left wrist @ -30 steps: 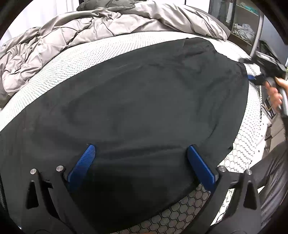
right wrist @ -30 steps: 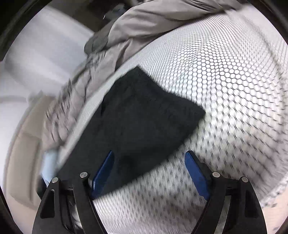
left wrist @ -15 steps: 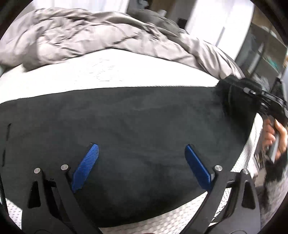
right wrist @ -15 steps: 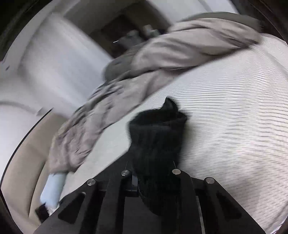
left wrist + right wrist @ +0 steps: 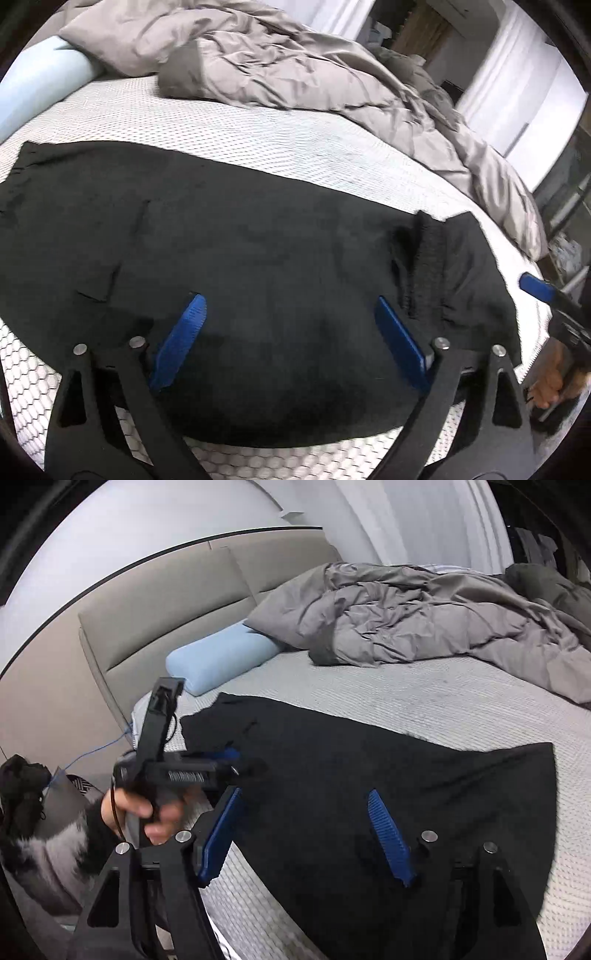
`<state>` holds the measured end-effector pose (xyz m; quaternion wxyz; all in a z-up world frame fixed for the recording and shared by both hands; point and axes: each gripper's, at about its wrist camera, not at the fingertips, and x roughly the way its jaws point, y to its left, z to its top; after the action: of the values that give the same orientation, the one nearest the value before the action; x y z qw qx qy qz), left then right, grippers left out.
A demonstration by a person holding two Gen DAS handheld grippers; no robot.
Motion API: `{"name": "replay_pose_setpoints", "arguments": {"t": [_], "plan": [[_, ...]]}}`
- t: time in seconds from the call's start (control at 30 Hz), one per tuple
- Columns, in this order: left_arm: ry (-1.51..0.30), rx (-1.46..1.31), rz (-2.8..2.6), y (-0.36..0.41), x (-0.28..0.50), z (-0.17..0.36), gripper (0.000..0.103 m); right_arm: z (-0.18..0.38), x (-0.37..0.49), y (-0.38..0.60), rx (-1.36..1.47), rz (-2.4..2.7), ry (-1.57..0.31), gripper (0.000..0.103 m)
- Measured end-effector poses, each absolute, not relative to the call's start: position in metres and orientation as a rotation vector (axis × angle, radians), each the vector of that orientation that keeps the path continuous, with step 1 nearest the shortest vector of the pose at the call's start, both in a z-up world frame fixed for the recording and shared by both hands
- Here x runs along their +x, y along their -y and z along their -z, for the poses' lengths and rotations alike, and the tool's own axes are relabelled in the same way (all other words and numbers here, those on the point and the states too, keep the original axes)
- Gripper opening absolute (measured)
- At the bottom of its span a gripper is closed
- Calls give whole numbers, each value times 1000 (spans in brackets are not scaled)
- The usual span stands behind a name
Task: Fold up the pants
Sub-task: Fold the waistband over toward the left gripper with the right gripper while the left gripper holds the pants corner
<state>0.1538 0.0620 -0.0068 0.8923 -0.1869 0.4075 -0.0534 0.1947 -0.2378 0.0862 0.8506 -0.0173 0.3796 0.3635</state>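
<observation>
Left wrist view: black pants [image 5: 258, 258] lie spread flat on the white mattress [image 5: 258, 136], near a crumpled grey duvet [image 5: 314, 70]. Left gripper [image 5: 290, 339] hovers above them, jaws closing, empty. Right gripper [image 5: 308, 834] is opening, holding nothing.

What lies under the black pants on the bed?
The black pants lie flat on the white honeycomb-textured mattress cover, which shows all around them. Whatever is directly beneath the fabric is covered and cannot be seen.
</observation>
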Motion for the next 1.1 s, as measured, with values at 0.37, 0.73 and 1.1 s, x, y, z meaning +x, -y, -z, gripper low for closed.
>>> {"name": "replay_pose_setpoints", "arguments": {"t": [0.37,0.73,1.1], "plan": [[-930,-130,368,45,157,11,87,-24,179,335,-283,-357,-1067,80],[-998,-404,497,47,197,32,58,-24,215,362,9,-431,-973,80],[-946,-461,390,63,220,31,11,-27,221,350,31,-428,-970,80]]}}
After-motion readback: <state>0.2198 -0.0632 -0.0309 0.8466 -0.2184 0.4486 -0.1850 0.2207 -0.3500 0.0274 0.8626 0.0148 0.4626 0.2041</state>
